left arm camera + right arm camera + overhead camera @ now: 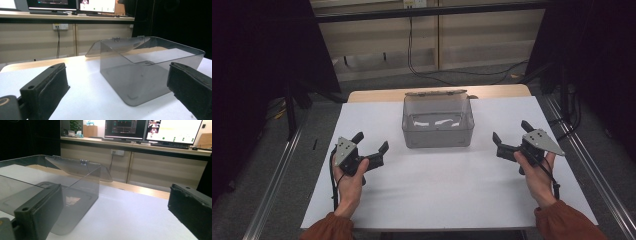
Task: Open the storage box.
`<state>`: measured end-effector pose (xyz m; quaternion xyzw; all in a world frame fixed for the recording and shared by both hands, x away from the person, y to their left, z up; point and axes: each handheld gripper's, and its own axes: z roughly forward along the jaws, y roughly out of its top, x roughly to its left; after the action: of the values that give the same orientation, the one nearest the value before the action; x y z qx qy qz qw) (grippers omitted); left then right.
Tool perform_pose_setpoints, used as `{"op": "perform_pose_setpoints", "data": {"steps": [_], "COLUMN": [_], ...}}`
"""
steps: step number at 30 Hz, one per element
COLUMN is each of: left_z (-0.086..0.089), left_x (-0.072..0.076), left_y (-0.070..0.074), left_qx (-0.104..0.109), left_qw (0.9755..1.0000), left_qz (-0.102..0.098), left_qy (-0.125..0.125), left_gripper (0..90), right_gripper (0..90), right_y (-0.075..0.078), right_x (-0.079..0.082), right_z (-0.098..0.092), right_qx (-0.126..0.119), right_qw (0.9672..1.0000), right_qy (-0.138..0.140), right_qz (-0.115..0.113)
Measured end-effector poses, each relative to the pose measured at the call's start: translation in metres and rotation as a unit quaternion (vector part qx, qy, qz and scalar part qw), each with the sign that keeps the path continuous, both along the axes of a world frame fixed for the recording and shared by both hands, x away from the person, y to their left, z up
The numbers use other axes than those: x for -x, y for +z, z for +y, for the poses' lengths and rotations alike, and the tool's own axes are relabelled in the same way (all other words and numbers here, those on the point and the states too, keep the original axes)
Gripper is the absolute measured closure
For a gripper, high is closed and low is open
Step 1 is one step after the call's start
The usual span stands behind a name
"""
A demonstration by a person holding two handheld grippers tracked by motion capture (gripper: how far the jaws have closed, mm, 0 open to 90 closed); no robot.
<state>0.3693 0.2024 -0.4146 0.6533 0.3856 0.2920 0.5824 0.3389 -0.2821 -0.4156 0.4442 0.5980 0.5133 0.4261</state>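
A clear grey plastic box stands at the middle back of the white table, its hinged lid thrown open behind it. The box looks empty. My left gripper hovers open at the box's front left, held in a hand, with nothing between its jaws. My right gripper hovers open at the box's front right, also holding nothing. In the left gripper view the box sits ahead between the two black pads. The right gripper view has the box at the left, behind the left pad.
The white sheet covers a wooden tabletop whose far edge shows behind the box. Metal rails run along both sides of the table. Cables lie on the floor beyond. A counter with monitors stands in the background.
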Motion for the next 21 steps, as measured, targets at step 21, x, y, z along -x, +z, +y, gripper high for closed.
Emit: {"op": "perform_pose_setpoints", "data": {"steps": [21], "left_z": [0.014], "left_x": [0.034], "left_y": [-0.003], "left_qx": [-0.02], "left_qw": [0.9997], "left_qz": [0.004], "left_qy": [0.013], "left_gripper": [3.1], "right_gripper": [0.0], "right_y": [-0.005], "right_x": [0.038], "right_z": [-0.016], "right_qx": [-0.013], "right_qw": [0.9998], "right_qy": [-0.013], "right_qz": [-0.004]}}
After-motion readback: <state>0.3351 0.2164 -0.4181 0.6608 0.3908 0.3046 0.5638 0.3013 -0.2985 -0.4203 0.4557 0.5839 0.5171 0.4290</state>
